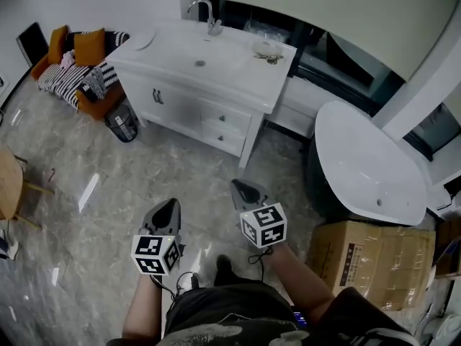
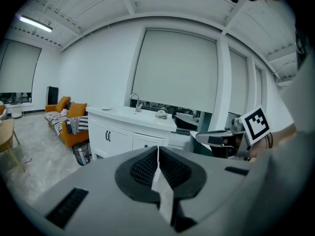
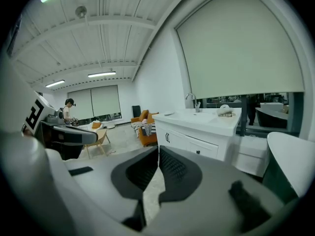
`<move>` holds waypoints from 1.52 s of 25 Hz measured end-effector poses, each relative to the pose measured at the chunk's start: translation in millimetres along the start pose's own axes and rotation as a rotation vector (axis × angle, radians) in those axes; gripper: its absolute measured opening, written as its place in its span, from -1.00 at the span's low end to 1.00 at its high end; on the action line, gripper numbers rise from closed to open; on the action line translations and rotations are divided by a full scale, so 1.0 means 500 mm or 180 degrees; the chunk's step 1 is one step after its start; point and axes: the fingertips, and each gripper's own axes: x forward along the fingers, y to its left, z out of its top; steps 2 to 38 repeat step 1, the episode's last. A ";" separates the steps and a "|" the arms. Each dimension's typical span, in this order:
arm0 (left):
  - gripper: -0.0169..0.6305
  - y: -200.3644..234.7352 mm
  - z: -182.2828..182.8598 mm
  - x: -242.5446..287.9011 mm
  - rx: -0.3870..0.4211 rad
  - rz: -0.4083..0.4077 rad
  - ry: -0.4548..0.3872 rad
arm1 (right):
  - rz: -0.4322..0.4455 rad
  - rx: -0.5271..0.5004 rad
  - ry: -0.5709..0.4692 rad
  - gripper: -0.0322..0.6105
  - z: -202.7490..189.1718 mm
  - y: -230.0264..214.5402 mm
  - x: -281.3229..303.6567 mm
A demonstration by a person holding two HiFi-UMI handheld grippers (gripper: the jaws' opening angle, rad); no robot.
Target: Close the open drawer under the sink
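Note:
The white sink cabinet (image 1: pixel 189 85) stands against the far wall, a couple of steps ahead of me. Its two drawers (image 1: pixel 223 128) sit at its right end, beside a pair of doors (image 1: pixel 157 96). From here I cannot tell whether either drawer stands out. My left gripper (image 1: pixel 168 209) and right gripper (image 1: pixel 243 190) are held side by side above the floor, pointing at the cabinet and well short of it. Both are shut with nothing between the jaws. The left gripper view shows the cabinet (image 2: pixel 123 129) beyond the shut left gripper (image 2: pixel 157 162). The right gripper view shows the cabinet (image 3: pixel 197 134) beyond the shut right gripper (image 3: pixel 158 167).
A white bathtub (image 1: pixel 367 166) and a cardboard box (image 1: pixel 376 254) lie to the right. An orange sofa (image 1: pixel 78 67) and a small bin (image 1: pixel 122 123) stand left of the cabinet, and a wooden chair (image 1: pixel 11 186) is at the far left. A person (image 3: pixel 69 110) stands far across the room.

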 end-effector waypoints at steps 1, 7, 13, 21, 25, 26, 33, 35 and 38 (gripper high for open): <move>-0.89 0.005 -0.003 -0.015 -0.0008 0.0001 -0.0008 | 0.0012 -0.0020 -0.0009 -0.80 0.001 0.015 -0.002; -0.89 0.005 -0.003 -0.015 -0.0008 0.0001 -0.0008 | 0.0012 -0.0020 -0.0009 -0.80 0.001 0.015 -0.002; -0.89 0.005 -0.003 -0.015 -0.0008 0.0001 -0.0008 | 0.0012 -0.0020 -0.0009 -0.80 0.001 0.015 -0.002; -0.89 0.005 -0.003 -0.015 -0.0008 0.0001 -0.0008 | 0.0012 -0.0020 -0.0009 -0.80 0.001 0.015 -0.002; -0.89 0.005 -0.003 -0.015 -0.0008 0.0001 -0.0008 | 0.0012 -0.0020 -0.0009 -0.80 0.001 0.015 -0.002; -0.89 0.005 -0.003 -0.015 -0.0008 0.0001 -0.0008 | 0.0012 -0.0020 -0.0009 -0.80 0.001 0.015 -0.002; -0.89 0.005 -0.003 -0.015 -0.0008 0.0001 -0.0008 | 0.0012 -0.0020 -0.0009 -0.80 0.001 0.015 -0.002; -0.89 0.005 -0.003 -0.015 -0.0008 0.0001 -0.0008 | 0.0012 -0.0020 -0.0009 -0.80 0.001 0.015 -0.002; -0.89 0.005 -0.003 -0.015 -0.0008 0.0001 -0.0008 | 0.0012 -0.0020 -0.0009 -0.80 0.001 0.015 -0.002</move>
